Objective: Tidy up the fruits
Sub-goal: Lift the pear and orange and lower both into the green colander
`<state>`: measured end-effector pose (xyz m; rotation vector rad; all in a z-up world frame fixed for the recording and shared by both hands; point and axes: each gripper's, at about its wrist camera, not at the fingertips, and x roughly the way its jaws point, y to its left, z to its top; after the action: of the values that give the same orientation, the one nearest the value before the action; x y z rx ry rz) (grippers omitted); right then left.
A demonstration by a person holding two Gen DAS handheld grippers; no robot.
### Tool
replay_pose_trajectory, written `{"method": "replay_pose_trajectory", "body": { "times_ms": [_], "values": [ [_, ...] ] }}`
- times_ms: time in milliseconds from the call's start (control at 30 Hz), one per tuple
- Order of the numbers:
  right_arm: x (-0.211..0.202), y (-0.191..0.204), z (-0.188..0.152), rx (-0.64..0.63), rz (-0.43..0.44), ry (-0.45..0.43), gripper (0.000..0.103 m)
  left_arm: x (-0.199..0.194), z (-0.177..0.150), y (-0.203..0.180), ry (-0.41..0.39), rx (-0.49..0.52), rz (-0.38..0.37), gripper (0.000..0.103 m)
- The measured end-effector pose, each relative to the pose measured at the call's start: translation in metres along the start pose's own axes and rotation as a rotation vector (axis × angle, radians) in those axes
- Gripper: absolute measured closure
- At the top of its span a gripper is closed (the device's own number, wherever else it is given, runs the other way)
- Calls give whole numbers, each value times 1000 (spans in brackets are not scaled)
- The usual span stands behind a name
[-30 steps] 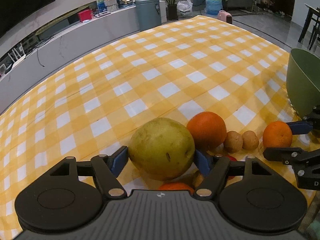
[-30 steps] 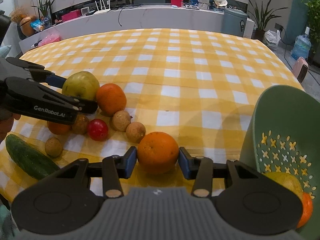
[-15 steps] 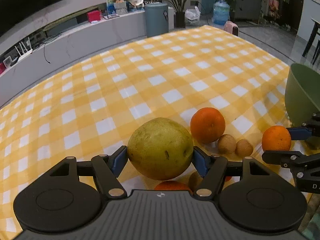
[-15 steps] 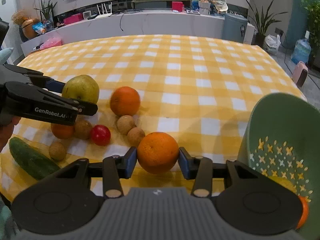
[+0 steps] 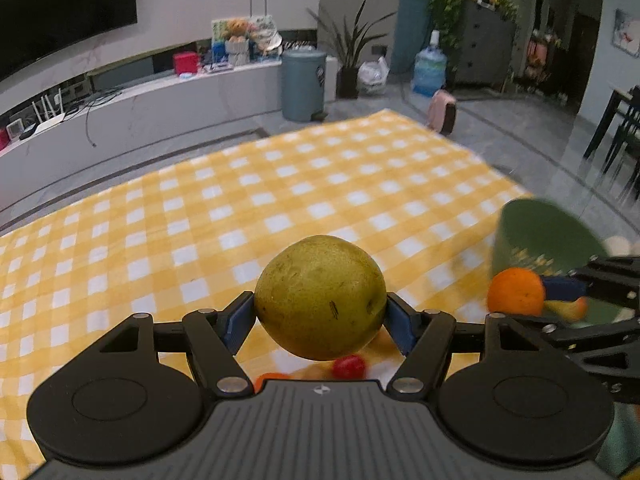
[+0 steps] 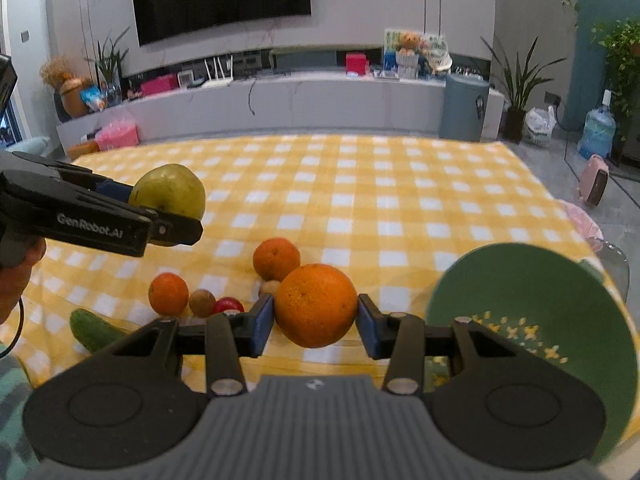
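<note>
My left gripper (image 5: 320,314) is shut on a yellow-green pear (image 5: 320,296) and holds it well above the checked tablecloth; it also shows in the right wrist view (image 6: 168,194). My right gripper (image 6: 316,320) is shut on an orange (image 6: 316,304), lifted just left of the green colander (image 6: 552,320); the orange also shows in the left wrist view (image 5: 516,291). On the cloth lie two more oranges (image 6: 276,258) (image 6: 168,294), a red tomato (image 6: 228,305), small brown fruits (image 6: 202,302) and a cucumber (image 6: 94,330).
The yellow checked tablecloth (image 6: 360,200) covers the table. The green colander (image 5: 548,236) stands at the table's right edge with fruit inside. A grey counter (image 6: 280,100) and a bin (image 6: 464,106) stand beyond the far edge.
Both grippers have risen with their fruit. The pear and the orange are now clear of the cloth, and the orange has moved closer to the colander.
</note>
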<state>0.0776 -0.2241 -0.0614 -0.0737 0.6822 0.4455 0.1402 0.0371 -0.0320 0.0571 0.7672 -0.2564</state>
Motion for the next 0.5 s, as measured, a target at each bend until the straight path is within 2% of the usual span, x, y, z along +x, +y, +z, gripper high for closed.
{"method": "replay_pose_trajectory", "body": {
  "times_ms": [133,267,500],
  "values": [
    [-26,-18,-5,21,-7,-27,61,-15,9,-22,-28,4,-52,24],
    [-51,-41,-12,24,-48,-44,61,-20,18,-50,-43,42,-101,24],
    [-79,-95,-29,68,-150,-14,61,-6,36,-119,-27,216,-177,24]
  ]
}}
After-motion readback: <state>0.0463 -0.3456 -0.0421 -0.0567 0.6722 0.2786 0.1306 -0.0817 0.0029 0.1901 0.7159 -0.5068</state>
